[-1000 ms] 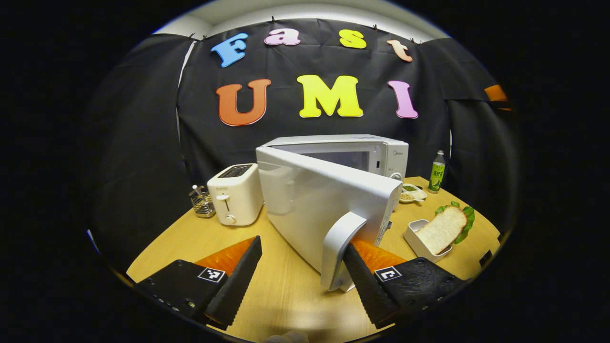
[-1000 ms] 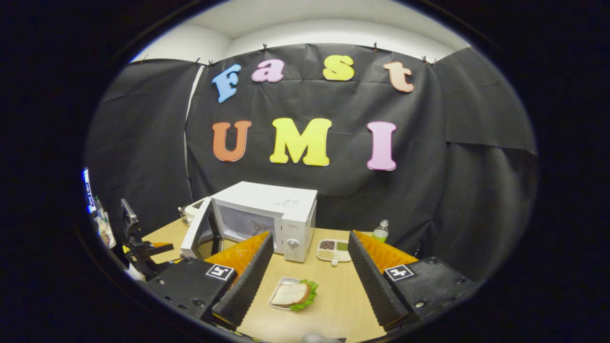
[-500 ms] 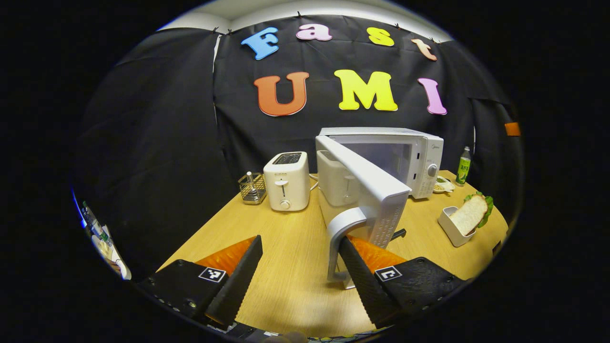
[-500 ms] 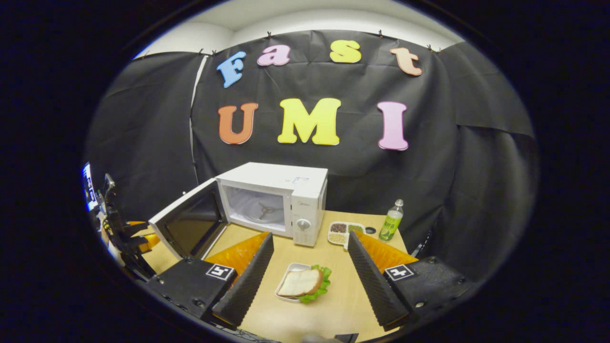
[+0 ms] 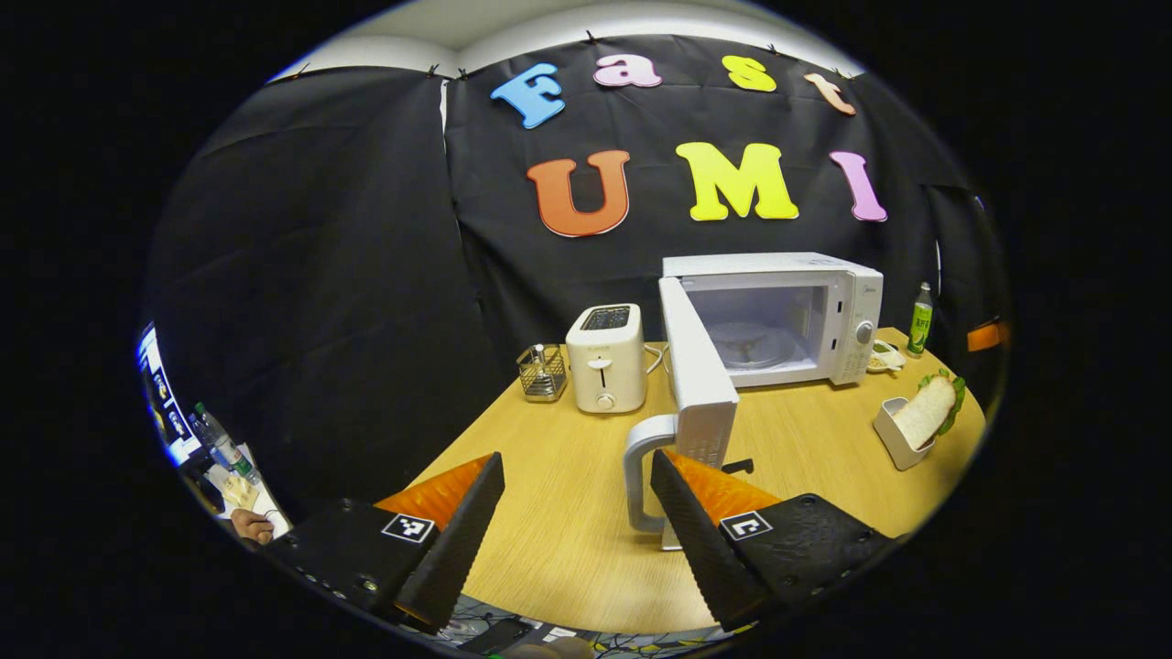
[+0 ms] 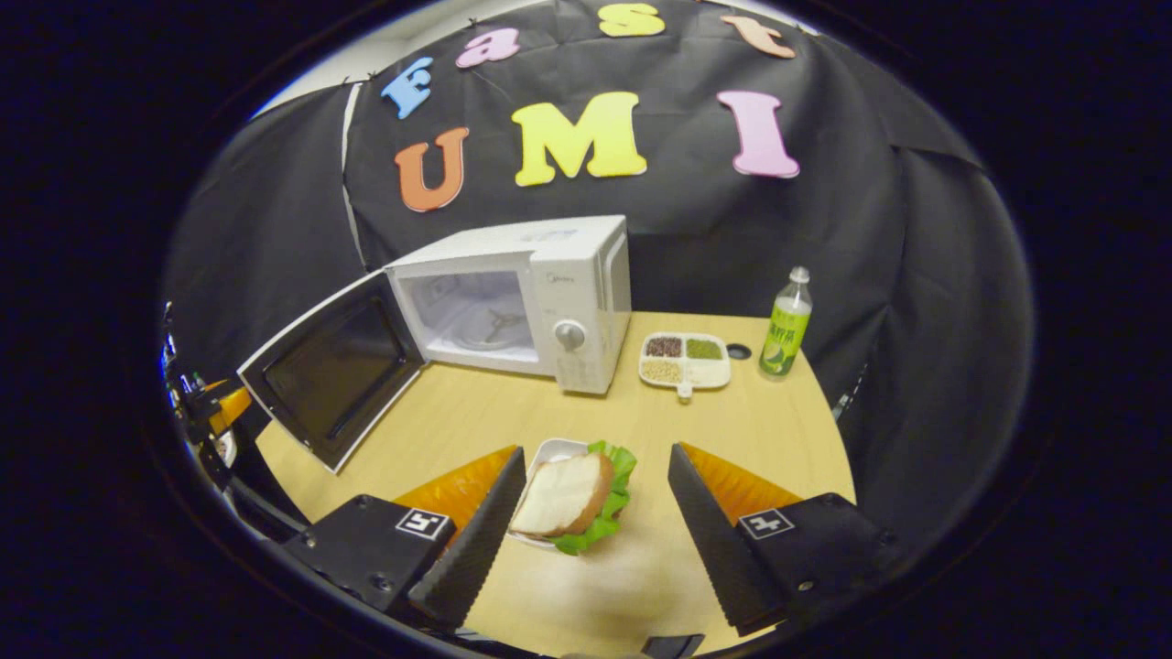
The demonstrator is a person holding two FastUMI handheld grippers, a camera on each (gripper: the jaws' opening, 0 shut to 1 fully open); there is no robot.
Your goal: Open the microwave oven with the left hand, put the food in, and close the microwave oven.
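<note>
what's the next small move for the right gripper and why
Probably lower the right gripper and close its fingers on the white dish of bread and lettuce: the microwave door stands wide open, the chamber looks empty, and the dish sits between the spread fingers.

Microwave door [image 5: 698, 366] now wide open.

Tabletop [image 6: 778, 430]: pale wood, rounded edge.
Back edge: microwave [image 6: 549, 284], door swung open; toaster [image 5: 605, 357]; wire rack [image 5: 542, 372].
Right back corner: sectioned dish [image 6: 685, 359], green bottle [image 6: 786, 323].
Front: sandwich tray [image 6: 569, 494].
</note>
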